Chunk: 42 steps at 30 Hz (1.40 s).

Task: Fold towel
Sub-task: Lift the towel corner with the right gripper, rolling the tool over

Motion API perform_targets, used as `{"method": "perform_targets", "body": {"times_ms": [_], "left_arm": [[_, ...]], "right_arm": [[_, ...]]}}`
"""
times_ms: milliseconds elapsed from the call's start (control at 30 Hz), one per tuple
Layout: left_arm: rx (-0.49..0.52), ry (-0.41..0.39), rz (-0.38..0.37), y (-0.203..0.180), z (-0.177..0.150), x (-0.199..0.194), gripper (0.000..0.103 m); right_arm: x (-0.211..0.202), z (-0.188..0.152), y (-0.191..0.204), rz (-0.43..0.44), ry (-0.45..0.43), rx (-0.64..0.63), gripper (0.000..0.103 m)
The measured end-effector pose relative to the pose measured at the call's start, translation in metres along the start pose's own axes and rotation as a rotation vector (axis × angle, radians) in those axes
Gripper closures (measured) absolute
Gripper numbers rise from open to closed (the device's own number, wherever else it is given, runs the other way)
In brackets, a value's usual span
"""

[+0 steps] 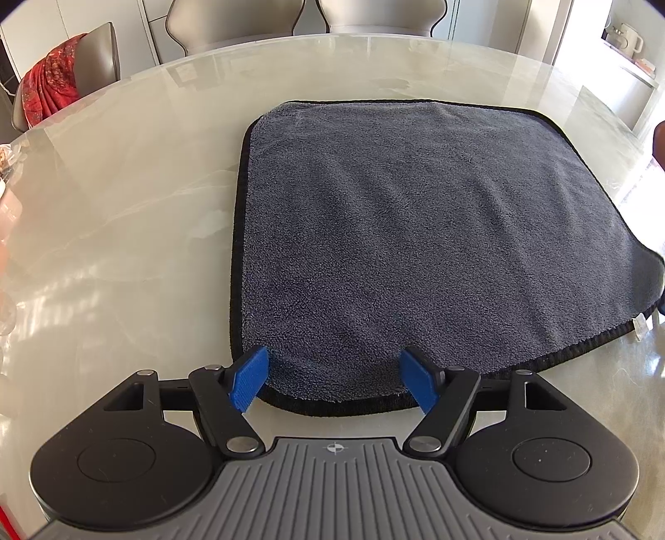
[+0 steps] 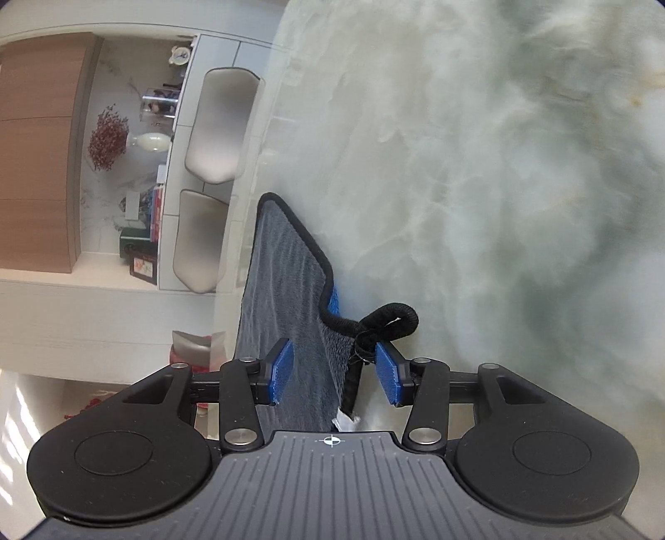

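Observation:
A grey-blue towel (image 1: 415, 232) with a black hem lies spread flat on the glossy marble table (image 1: 124, 232). My left gripper (image 1: 334, 380) is open and points down at the towel's near edge by the left corner. That edge lies between its blue pads (image 1: 249, 378), which do not press it. In the rolled right wrist view, the towel's (image 2: 286, 266) corner with a curled black loop (image 2: 390, 317) and a white tag (image 2: 345, 421) sits between the jaws of my right gripper (image 2: 336, 374). Its pads (image 2: 390, 378) stand apart from the cloth.
Grey chairs (image 1: 232, 20) stand along the table's far edge, and one at the back left carries a red cloth (image 1: 50, 87). Shelves with a white vase (image 2: 151, 141) and dried flowers line the wall. Bare marble (image 2: 498, 207) lies beside the towel.

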<state>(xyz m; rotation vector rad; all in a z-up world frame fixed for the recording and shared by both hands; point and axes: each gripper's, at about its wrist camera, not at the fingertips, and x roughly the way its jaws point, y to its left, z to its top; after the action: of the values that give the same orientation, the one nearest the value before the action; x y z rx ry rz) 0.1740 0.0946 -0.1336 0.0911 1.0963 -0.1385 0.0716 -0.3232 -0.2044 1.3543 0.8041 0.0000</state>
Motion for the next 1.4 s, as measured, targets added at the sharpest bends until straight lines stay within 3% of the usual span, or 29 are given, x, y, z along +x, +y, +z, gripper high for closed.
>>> {"method": "perform_targets", "body": {"times_ms": [167, 233, 333, 467, 567, 733, 867, 967, 1033, 1133, 1400], "left_arm": [[0.001, -0.003, -0.001, 0.0, 0.0, 0.001, 0.027], [0.001, -0.002, -0.001, 0.0, 0.0, 0.002, 0.027], [0.005, -0.001, -0.002, 0.0, 0.0, 0.002, 0.027], [0.003, -0.004, -0.005, 0.001, -0.001, 0.003, 0.026], [0.001, -0.005, -0.005, 0.001, -0.002, 0.003, 0.026], [0.004, -0.005, -0.007, 0.001, -0.002, 0.002, 0.026], [0.006, -0.005, -0.009, 0.001, -0.001, 0.003, 0.026], [0.004, -0.005, -0.009, 0.002, 0.0, 0.004, 0.025], [0.005, -0.005, -0.009, 0.002, 0.001, 0.005, 0.025], [0.008, -0.005, -0.012, 0.002, 0.0, 0.004, 0.025], [0.012, -0.002, -0.013, 0.002, 0.0, 0.003, 0.025]], "right_arm": [[0.005, 0.004, 0.007, 0.107, -0.011, -0.01, 0.052], [0.013, 0.01, 0.013, 0.066, 0.016, -0.047, 0.046], [0.021, 0.012, 0.025, 0.04, 0.047, -0.117, 0.046], [0.027, 0.007, 0.055, 0.053, 0.103, -0.304, 0.046], [0.028, -0.001, 0.069, 0.111, 0.168, -0.383, 0.046], [0.04, -0.008, 0.071, -0.074, 0.155, -0.469, 0.048], [0.03, -0.013, 0.079, -0.152, 0.045, -0.569, 0.049], [0.023, -0.016, 0.081, -0.129, 0.032, -0.604, 0.068], [0.021, -0.017, 0.078, -0.16, 0.046, -0.612, 0.092], [0.021, -0.017, 0.069, -0.246, 0.066, -0.584, 0.094], [0.019, -0.005, 0.049, -0.206, 0.096, -0.426, 0.094]]}}
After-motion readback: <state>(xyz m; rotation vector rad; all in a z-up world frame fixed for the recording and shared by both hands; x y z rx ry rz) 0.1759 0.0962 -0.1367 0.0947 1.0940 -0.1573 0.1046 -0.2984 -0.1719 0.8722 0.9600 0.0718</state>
